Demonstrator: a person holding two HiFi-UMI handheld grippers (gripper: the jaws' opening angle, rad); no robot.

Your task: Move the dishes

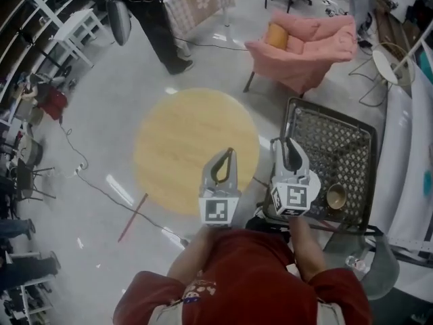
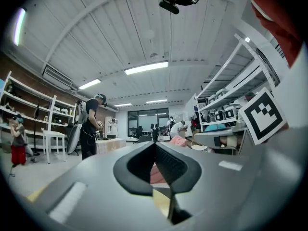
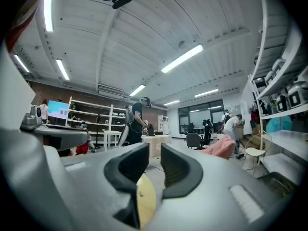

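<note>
The round table [image 1: 183, 134] is bare; both tongs hover over its near edge. To its right stands a black mesh rack [image 1: 338, 141], and the only dish I can make out, a tan bowl [image 1: 336, 196], sits at the rack's near edge.

The left gripper [image 1: 229, 153] has its jaws pressed together with nothing between them. The right gripper [image 1: 285, 143] has its jaws a little apart, also empty, and it is the one nearer the bowl.

The main risk, as I judge it, is that narrow gap. If it meets the bowl's rim without widening, the jaws may shove the bowl instead of straddling its wall. So close to the rack's edge, the bowl could then tip or slide off.
</note>
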